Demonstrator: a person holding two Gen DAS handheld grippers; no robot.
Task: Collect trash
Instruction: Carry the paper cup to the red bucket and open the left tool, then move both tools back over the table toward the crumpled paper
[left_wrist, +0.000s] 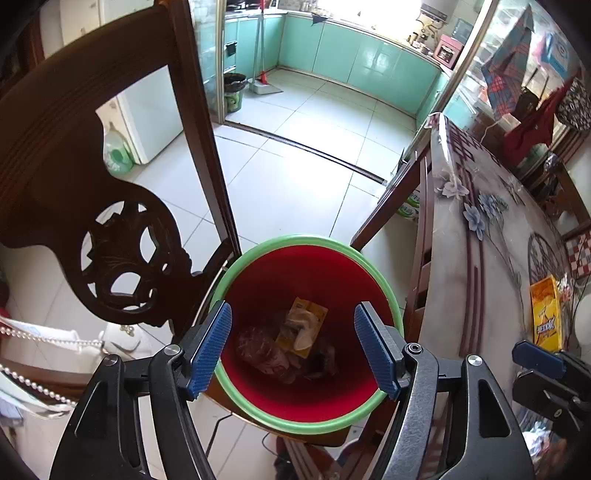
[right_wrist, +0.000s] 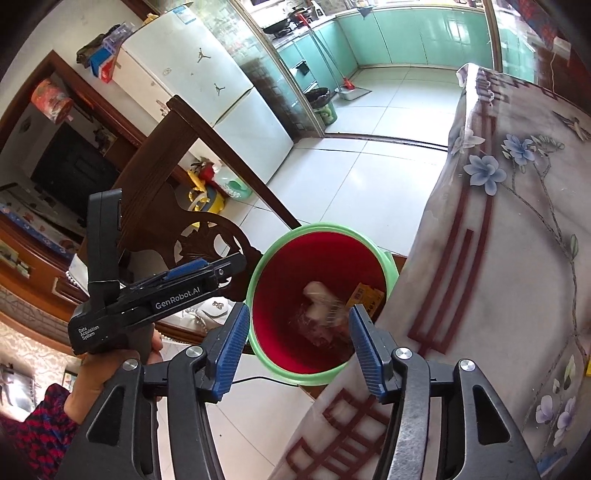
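White floor tiles run back to a green kitchen, and a red bin (left_wrist: 306, 332) sits wedged between a carved chair (left_wrist: 110, 206) and the table (left_wrist: 491, 258), handy for sweeping rubbish off its edge. Both the left gripper (left_wrist: 293, 347) and the right gripper (right_wrist: 295, 347) hang over the bin with jaws apart and nothing between them, while wrappers (left_wrist: 301, 326) lie at its bottom.

Branding legible on handheld gripper

The left gripper (right_wrist: 236, 264) body reads "GenRobot.AI" and, lower down, "Data Acquisition System"; other packaging print is unreadable.
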